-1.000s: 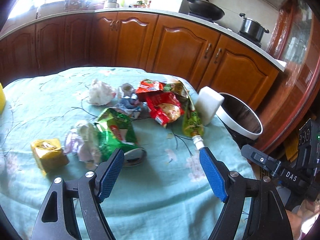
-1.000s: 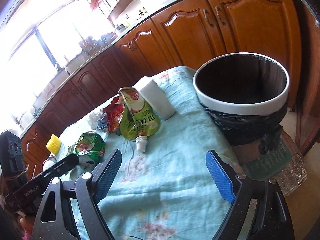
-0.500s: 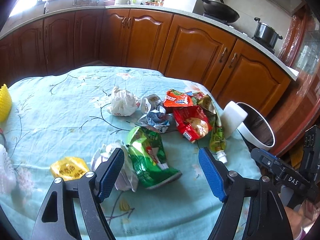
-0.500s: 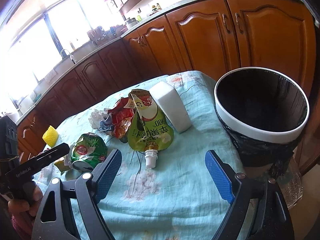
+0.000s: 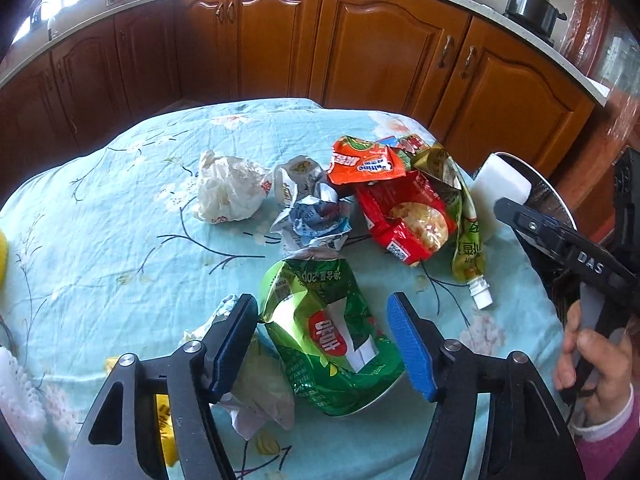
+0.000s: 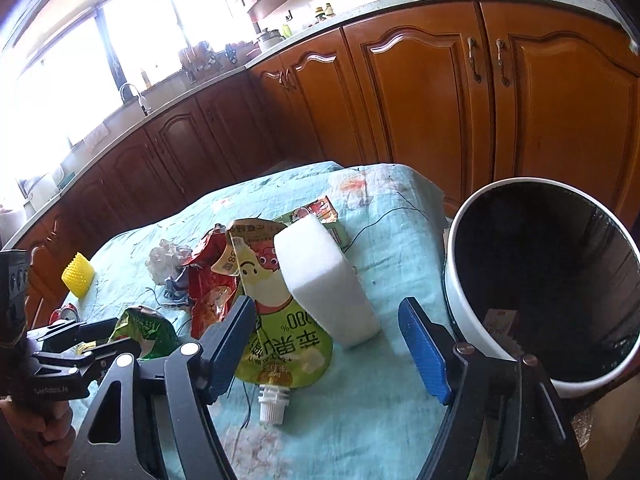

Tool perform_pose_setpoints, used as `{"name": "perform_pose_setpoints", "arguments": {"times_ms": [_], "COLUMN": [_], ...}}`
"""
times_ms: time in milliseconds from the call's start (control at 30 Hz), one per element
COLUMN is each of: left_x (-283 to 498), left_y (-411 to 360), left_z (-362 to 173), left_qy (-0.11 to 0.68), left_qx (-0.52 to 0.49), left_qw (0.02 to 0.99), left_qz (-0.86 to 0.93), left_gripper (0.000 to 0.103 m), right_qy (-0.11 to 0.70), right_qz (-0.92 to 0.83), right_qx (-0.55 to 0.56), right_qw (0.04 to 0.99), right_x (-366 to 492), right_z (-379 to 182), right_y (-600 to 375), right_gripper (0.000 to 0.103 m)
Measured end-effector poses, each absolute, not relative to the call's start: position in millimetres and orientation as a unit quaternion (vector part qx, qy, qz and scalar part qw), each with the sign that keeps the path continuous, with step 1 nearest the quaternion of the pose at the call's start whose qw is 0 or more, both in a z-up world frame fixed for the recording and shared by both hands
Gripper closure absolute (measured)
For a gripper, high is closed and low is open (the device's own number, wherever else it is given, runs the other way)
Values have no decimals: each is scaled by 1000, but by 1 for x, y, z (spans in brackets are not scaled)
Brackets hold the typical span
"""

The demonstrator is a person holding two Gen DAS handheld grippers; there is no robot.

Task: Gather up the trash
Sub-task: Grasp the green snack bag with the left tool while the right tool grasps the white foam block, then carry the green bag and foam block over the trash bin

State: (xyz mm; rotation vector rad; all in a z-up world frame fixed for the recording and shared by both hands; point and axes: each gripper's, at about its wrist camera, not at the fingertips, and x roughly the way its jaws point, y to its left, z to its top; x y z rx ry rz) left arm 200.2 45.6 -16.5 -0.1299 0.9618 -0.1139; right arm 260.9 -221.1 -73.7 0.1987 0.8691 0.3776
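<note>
Trash lies on a table with a light blue floral cloth [image 5: 120,248]. My left gripper [image 5: 324,344] is open, its blue pads on either side of a crumpled green snack bag [image 5: 324,332], apart from it. Beyond lie a red snack bag [image 5: 404,220], an orange wrapper [image 5: 364,160], a silver-blue wrapper [image 5: 312,216] and a white plastic wad [image 5: 228,192]. My right gripper [image 6: 328,344] is open over a green spouted pouch [image 6: 280,344] and a white foam block [image 6: 324,280]. A white-rimmed bin [image 6: 540,288] with a black liner stands right of the table.
A yellow wrapper [image 5: 164,432] and crumpled paper [image 5: 256,392] lie under my left gripper. A yellow ribbed cup [image 6: 78,274] stands at the table's far left. Wooden kitchen cabinets [image 5: 360,52] run behind the table. A small carton [image 6: 500,320] lies inside the bin.
My left gripper has moved forward and down until its pads flank the green snack bag. My right gripper has moved closer to the pouch and foam block. Both stay open.
</note>
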Motion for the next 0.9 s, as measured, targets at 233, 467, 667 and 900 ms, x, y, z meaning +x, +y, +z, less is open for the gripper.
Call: {"name": "perform_pose_setpoints", "arguments": {"times_ms": [233,467,667,900], "left_x": [204,195,188,203], "left_y": [16,2,5,-17], "left_z": [-26,-32,-43,-57], "left_qy": [468,464,464,478], "left_qx": [-64,-52,-89,-103], "left_qw": [875,879,878,863], "left_qz": [-107,-97,-80,-129], "left_gripper": [67,39,29,59], "right_qy": [426,400,390,399], "right_qz": [180,175,173,169], "right_qx": [89,124,153,168], "right_qw": [882,891,892,885], "right_x": [267,237,209,191], "right_z": [-83,-65,-55,-61], "right_y": [-220,-240,-254,-258], "right_gripper": [68,68,68,68]}}
